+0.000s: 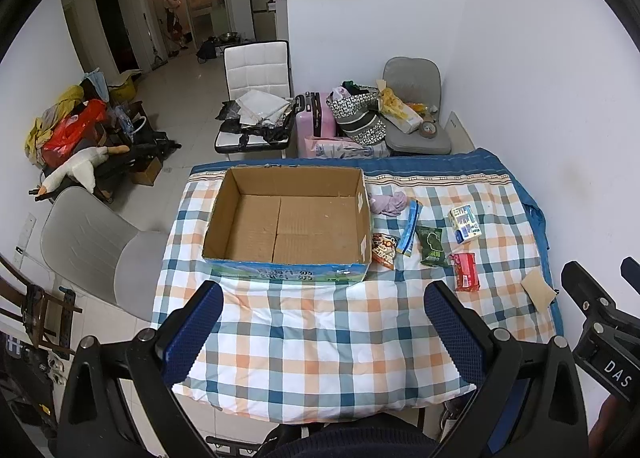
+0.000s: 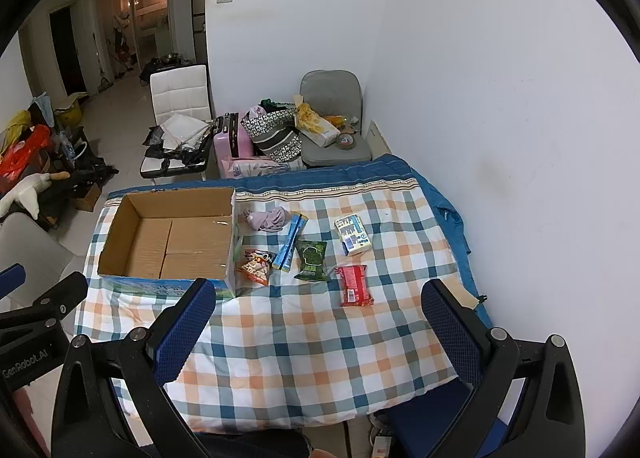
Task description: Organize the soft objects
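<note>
While both hand-held grippers gape empty, only the left view shows the goose plush [image 1: 78, 169] whole.

A lived-in home: pink suitcase [image 1: 316, 117], stuffed goose [image 1: 76, 169], white chair [image 2: 180, 93].

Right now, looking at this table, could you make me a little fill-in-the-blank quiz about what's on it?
1. The cardboard box has ____ inside it.
2. The red packet lies on the ____ blanket.
3. The crumpled purple cloth lies ____ the box.
4. Both the left gripper and right gripper have their jaws ____.

Missing words: nothing; checked; outside; open
</note>
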`<state>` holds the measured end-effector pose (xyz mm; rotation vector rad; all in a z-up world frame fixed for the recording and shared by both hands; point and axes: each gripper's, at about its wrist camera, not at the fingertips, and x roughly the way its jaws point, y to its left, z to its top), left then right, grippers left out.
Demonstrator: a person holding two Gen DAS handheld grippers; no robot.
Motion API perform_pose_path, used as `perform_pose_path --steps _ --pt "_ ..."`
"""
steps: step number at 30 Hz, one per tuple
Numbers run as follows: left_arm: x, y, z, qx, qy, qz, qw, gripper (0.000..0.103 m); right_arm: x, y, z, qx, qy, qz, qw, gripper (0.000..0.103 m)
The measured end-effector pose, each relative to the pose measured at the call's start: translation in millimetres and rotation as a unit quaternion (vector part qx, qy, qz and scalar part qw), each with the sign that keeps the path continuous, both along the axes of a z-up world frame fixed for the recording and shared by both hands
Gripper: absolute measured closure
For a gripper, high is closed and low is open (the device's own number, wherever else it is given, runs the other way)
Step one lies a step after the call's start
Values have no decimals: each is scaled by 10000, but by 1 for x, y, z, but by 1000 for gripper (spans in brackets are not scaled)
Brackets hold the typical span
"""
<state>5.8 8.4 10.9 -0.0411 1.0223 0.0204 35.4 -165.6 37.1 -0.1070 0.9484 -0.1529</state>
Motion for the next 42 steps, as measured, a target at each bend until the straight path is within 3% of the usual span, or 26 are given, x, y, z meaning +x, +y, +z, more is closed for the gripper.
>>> perform_pose_path --steps 16,19,42 --pt "11 5 19 44 -48 20 10000 0 1 10 6 58 -49 32 10000 0" --pt "10 5 18 35 -57 30 10000 0 3 13 18 89 -44 48 9999 0" --pt "17 9 29 58 -148 59 9999 0 7 13 20 121 -133 105 9998 0"
